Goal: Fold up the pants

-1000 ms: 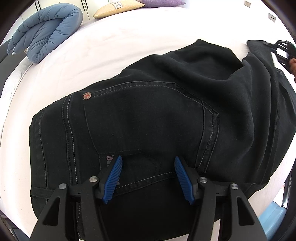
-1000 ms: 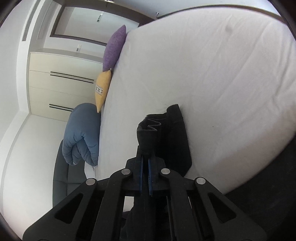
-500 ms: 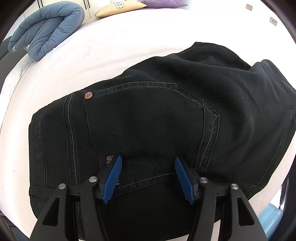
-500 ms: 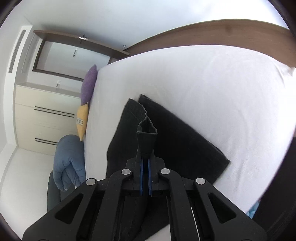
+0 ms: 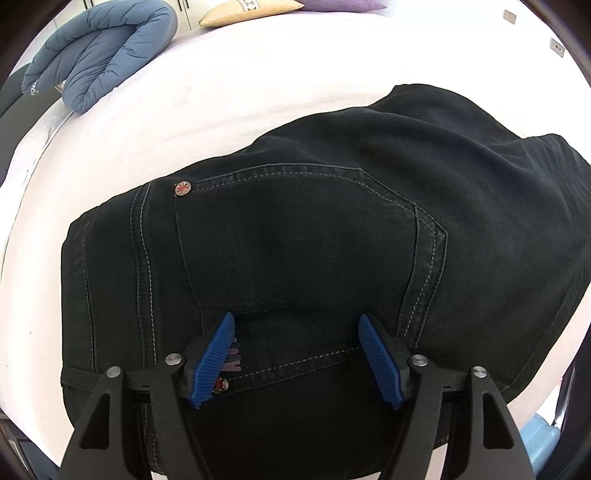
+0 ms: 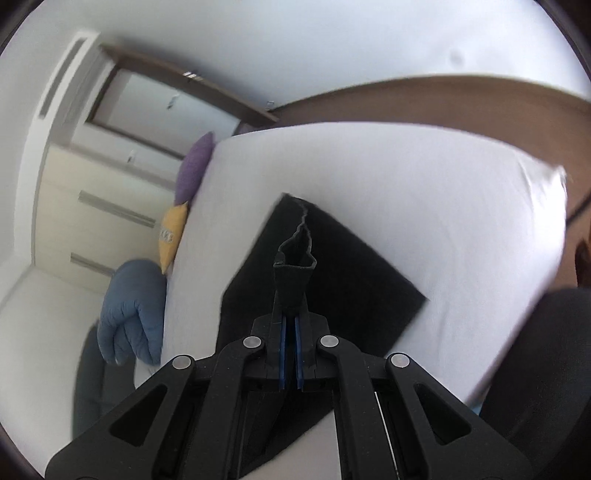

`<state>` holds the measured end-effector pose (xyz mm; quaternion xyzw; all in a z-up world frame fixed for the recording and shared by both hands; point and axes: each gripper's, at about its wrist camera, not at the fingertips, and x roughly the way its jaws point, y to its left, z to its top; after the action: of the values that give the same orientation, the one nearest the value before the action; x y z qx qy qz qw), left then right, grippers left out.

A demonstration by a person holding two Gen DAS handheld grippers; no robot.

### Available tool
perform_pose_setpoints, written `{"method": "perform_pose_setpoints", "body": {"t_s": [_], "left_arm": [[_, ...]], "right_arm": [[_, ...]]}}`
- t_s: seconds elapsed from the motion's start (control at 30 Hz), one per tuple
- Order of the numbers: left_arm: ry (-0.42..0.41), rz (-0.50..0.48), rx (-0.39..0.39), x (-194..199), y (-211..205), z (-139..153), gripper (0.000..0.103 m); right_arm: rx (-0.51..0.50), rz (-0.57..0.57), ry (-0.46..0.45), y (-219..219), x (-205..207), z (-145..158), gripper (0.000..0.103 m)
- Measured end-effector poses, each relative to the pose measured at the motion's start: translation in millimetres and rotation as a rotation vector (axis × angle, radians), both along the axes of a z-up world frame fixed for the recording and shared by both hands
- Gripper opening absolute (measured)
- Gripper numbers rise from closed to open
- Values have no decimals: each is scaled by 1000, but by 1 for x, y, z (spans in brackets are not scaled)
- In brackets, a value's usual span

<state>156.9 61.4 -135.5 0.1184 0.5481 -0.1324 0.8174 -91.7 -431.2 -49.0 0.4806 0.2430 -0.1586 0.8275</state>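
Black jeans (image 5: pixel 295 236) lie folded on the white bed (image 5: pixel 229 92), back pocket up, with a red rivet (image 5: pixel 183 188) at its corner. My left gripper (image 5: pixel 297 354) is open, its blue pads over the pocket's lower edge near the waistband. My right gripper (image 6: pixel 290 354) is shut on a bunched hem of the pants (image 6: pixel 293 273), held above the rest of the black cloth (image 6: pixel 332 280) spread on the bed.
A blue folded duvet (image 5: pixel 99 51) lies at the bed's far left, with a yellow pillow (image 5: pixel 251 7) and a purple pillow (image 5: pixel 340 4) beyond. A light blue object (image 5: pixel 535 439) sits off the bed's near right edge. Cupboards (image 6: pixel 96 206) stand behind.
My right gripper has swung the pant leg hem over and left the left wrist view; the cloth on the right now lies flatter. My left gripper has stayed put.
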Motion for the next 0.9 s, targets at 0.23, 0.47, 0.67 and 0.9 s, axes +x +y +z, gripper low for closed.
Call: {"method": "perform_pose_setpoints", "body": {"t_s": [0.23, 0.47, 0.67, 0.9], "left_arm": [[16, 8, 5, 7, -5, -1, 76], [7, 18, -19, 6, -3, -2, 78], [0, 7, -24, 6, -1, -2, 79], [10, -12, -15, 6, 0, -3, 81]], "right_arm": [[-14, 207, -1, 2, 106, 63, 2], [-112, 376, -100, 35, 153, 145, 2], [-46, 291, -128, 34, 96, 117, 2], [235, -57, 84, 4, -41, -54, 2]]}}
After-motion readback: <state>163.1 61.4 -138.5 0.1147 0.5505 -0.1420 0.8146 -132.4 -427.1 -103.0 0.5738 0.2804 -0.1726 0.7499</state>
